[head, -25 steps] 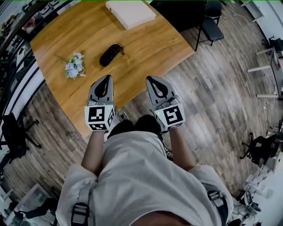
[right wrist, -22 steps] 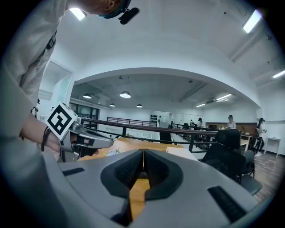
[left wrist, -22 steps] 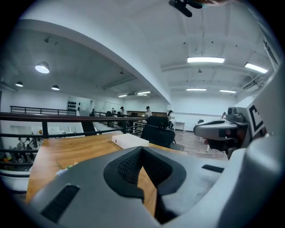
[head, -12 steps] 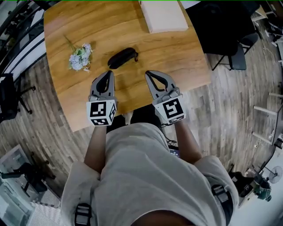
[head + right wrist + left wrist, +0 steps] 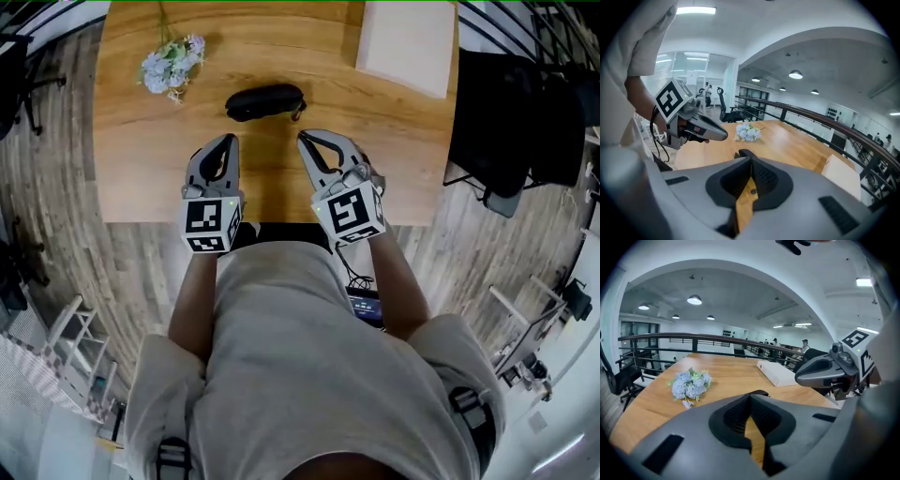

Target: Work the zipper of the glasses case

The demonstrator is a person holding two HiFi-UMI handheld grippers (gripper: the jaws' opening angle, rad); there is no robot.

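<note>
While their fingers are closed and empty, left gripper (image 5: 228, 141) and right gripper (image 5: 306, 140) hang over counter (image 5: 141, 169).
Case (image 5: 265, 101) just beyond fingertips, untouched; flowers (image 5: 172, 64) beyond-left, box (image 5: 406, 47) beyond-right.

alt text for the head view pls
From above, a person holds the left gripper and right gripper, both shut, over a wooden table. A black glasses case lies beyond them, untouched; flowers lie far left, a white box far right.

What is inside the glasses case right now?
Only the outside shows: the glasses case lies closed on the table, a small pull sticking out at its right end. Its dark shell covers whatever is inside, so the contents cannot be seen.
</note>
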